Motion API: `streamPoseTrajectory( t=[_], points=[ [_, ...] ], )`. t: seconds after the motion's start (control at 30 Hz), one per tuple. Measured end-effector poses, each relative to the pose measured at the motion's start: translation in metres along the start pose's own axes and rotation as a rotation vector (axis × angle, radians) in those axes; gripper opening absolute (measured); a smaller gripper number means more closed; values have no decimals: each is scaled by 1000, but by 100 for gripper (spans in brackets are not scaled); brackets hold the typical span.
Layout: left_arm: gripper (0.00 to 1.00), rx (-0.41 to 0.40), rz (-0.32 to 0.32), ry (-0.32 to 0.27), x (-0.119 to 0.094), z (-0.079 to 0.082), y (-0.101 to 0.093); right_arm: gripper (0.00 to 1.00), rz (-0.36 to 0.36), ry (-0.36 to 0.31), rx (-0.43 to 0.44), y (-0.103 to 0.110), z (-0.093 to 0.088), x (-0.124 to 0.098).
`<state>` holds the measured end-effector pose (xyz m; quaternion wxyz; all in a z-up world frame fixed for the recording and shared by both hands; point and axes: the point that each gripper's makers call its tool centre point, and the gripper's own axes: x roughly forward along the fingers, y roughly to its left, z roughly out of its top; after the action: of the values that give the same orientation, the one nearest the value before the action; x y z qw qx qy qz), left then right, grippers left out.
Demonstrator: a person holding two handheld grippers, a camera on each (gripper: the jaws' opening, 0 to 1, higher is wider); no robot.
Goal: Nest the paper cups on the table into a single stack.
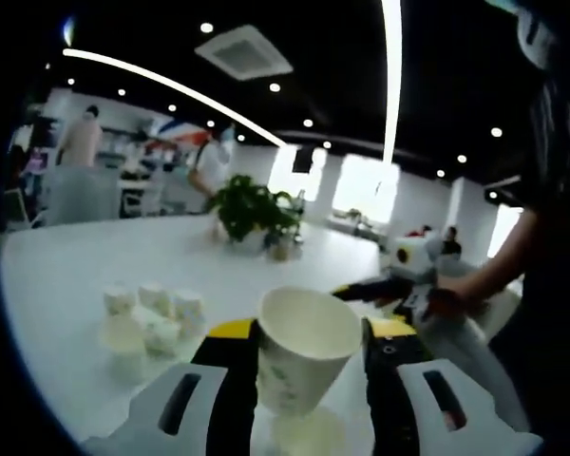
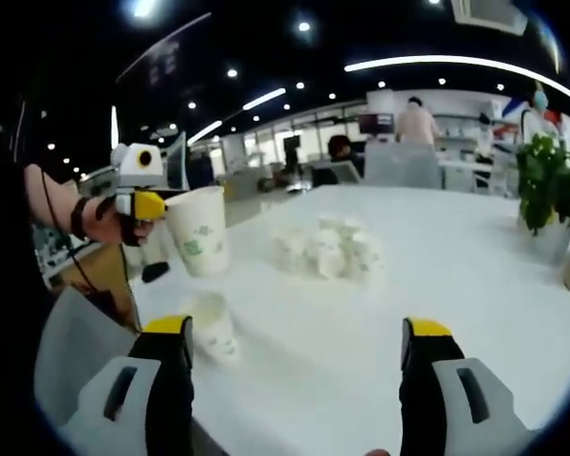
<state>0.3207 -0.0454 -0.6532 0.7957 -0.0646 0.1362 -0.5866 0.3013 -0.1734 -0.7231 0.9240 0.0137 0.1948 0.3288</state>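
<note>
Currently, a white paper cup [image 1: 302,350] with a faint green print is pinched upright between the jaws of the left gripper [image 1: 309,366], its open mouth turned up and its base held above the white table [image 1: 66,275]. Directly beneath it, another cup [image 1: 309,432] is seen standing on the table, with a small gap between the two. In the left gripper view, a cluster of further cups [image 1: 152,318] is set on the table to the left of the jaws, some upright and some apparently lying over; their exact number cannot be told. Beyond them a potted plant [image 1: 252,211] is placed further back on the table, and people are seen standing in the background of the room. The right gripper [image 1: 404,275] is visible at the right of that view, held in a person's hand [image 1: 446,302]. In the right gripper view, the right gripper's [image 2: 299,356] jaws are spread wide with nothing between them, poised over the bare table surface. The held cup is seen there at upper left, gripped by the left gripper, with the lone standing cup just below it near the table edge. The cluster of cups is seen at the middle of the table, well apart from the held cup, and the plant is seen at the far right.
</note>
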Motion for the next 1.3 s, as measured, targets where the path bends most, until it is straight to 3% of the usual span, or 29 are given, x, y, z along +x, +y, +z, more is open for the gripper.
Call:
streamPoseTrajectory(
  t=[0.57, 1.3],
  points=[
    [42, -47, -23, 21, -2, -24, -10, 89, 0, 7, -1, 2, -1, 1],
    [42, -94, -22, 41, 0, -62, -10, 89, -13, 20, -3, -3, -1, 0]
  ],
)
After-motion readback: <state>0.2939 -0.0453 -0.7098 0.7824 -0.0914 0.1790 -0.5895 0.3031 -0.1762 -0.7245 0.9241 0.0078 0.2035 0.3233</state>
